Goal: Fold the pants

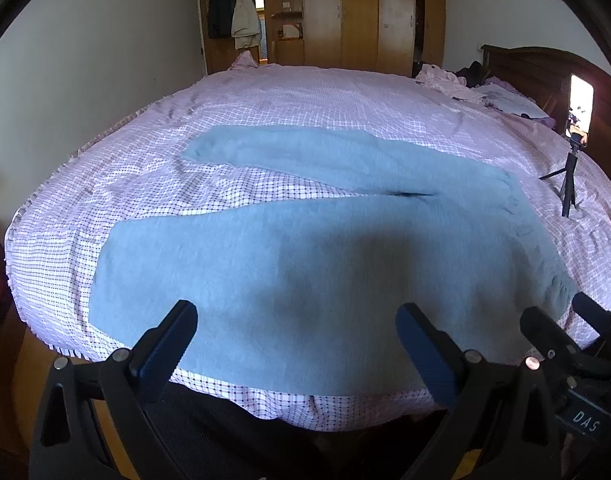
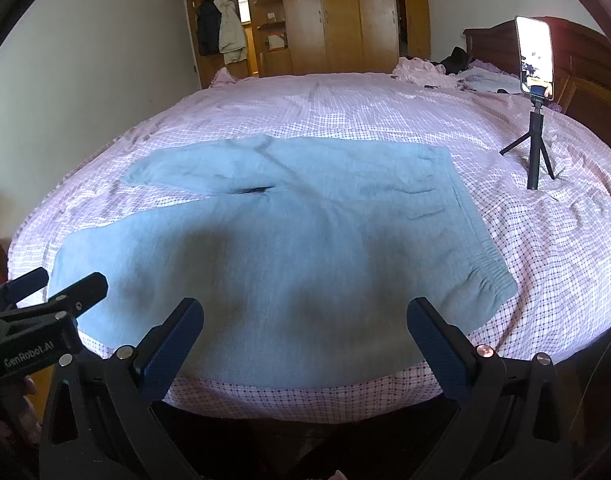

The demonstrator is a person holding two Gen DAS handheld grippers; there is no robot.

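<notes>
Light blue pants (image 1: 305, 248) lie flat on the bed, legs spread apart toward the left, waistband at the right (image 2: 485, 264). They also show in the right wrist view (image 2: 289, 240). My left gripper (image 1: 297, 320) is open and empty, above the near leg by the bed's front edge. My right gripper (image 2: 305, 316) is open and empty, above the near edge of the pants toward the waist. The left gripper shows at the left of the right wrist view (image 2: 53, 292); the right gripper shows at the right of the left wrist view (image 1: 565, 320).
The bed (image 1: 345, 96) has a pink checked cover. A phone on a small tripod (image 2: 535, 120) stands on the bed at the right. Crumpled clothes (image 1: 445, 76) lie at the far right by the headboard. A wooden wardrobe (image 2: 345, 16) stands behind.
</notes>
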